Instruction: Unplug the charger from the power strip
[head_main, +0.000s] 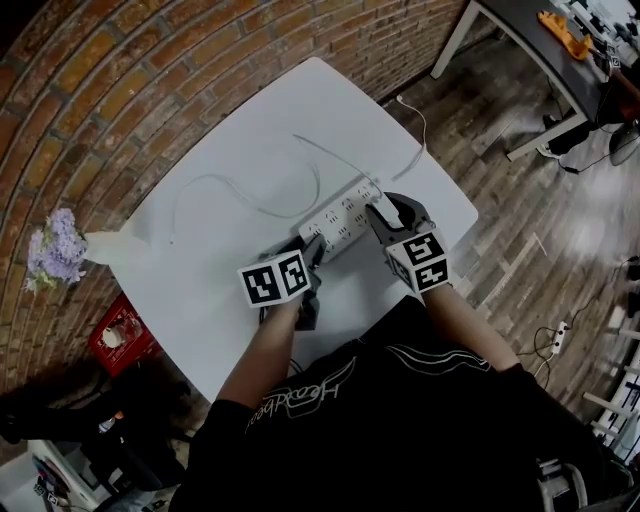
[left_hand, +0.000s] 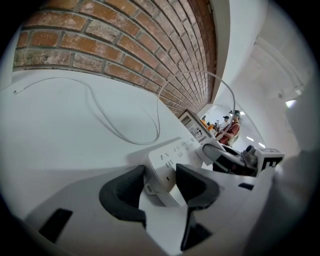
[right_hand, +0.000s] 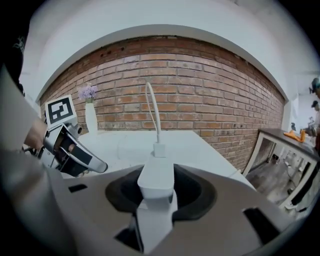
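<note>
On a white surface (head_main: 225, 300) by a brick wall (head_main: 150, 90), the left hand-held gripper (left_hand: 161, 181) clamps the near end of a white power strip (left_hand: 169, 156), jaws partly apart around it. The right hand-held gripper (right_hand: 157, 187) pinches the white charger (right_hand: 156, 169) at the strip's far end, its cable (right_hand: 152, 107) arching upward.

The power strip (head_main: 338, 222) lies on the table (head_main: 225, 300), charger (right_hand: 156, 177) at its right end, vase (head_main: 112, 245) far left.
</note>
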